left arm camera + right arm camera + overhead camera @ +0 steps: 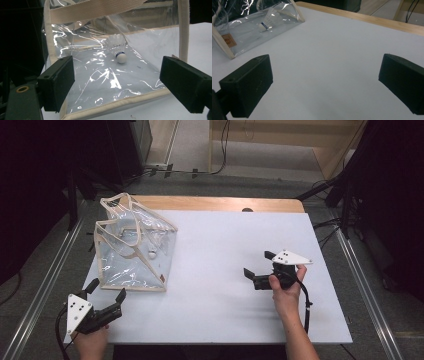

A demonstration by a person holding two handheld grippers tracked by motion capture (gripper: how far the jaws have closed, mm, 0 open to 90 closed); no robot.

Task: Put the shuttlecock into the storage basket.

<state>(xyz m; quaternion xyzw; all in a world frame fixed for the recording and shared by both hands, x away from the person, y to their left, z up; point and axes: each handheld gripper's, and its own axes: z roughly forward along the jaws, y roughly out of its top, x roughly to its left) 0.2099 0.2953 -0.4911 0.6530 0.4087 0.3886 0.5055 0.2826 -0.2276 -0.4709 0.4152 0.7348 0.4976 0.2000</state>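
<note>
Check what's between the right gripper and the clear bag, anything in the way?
Nothing: in the high view only bare white table separates the right gripper from the clear bag. The right gripper view shows the same bare stretch.

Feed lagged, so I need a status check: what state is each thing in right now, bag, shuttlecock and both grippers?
Clear bag: on the table, partly slumped, ungripped.
Shuttlecock: inside the bag, lying with its white cork toward the left gripper's camera.
Left gripper: open, empty, jaws at the bag's near edge.
Right gripper: open, empty, over bare white table, away from the bag.
</note>
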